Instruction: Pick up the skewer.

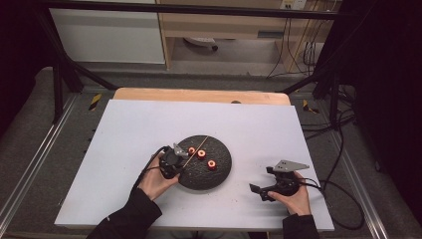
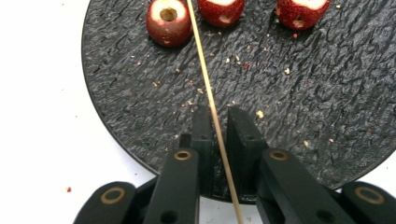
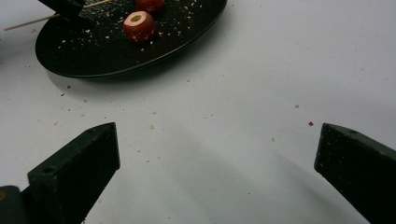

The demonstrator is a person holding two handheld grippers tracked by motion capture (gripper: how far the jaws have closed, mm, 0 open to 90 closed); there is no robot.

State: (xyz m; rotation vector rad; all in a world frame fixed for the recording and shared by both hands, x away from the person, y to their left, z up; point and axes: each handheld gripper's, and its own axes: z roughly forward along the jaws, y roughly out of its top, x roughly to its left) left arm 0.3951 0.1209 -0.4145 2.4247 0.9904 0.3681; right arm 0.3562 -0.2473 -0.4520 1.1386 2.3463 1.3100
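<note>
A round black textured plate sits on the white table with three red cored fruits on it. A thin wooden skewer lies slanted across the plate. My left gripper is at the plate's left edge. In the left gripper view the skewer runs between the jaws of that gripper, which stand close together with a small gap beside the stick; the fruits lie past its tip. My right gripper rests right of the plate, jaws wide open and empty over bare table.
The white board covers a wooden table and leaves room on all sides of the plate. Crumbs are scattered on the plate and on the table near it. Black frame bars and cables stand beyond the far and right edges.
</note>
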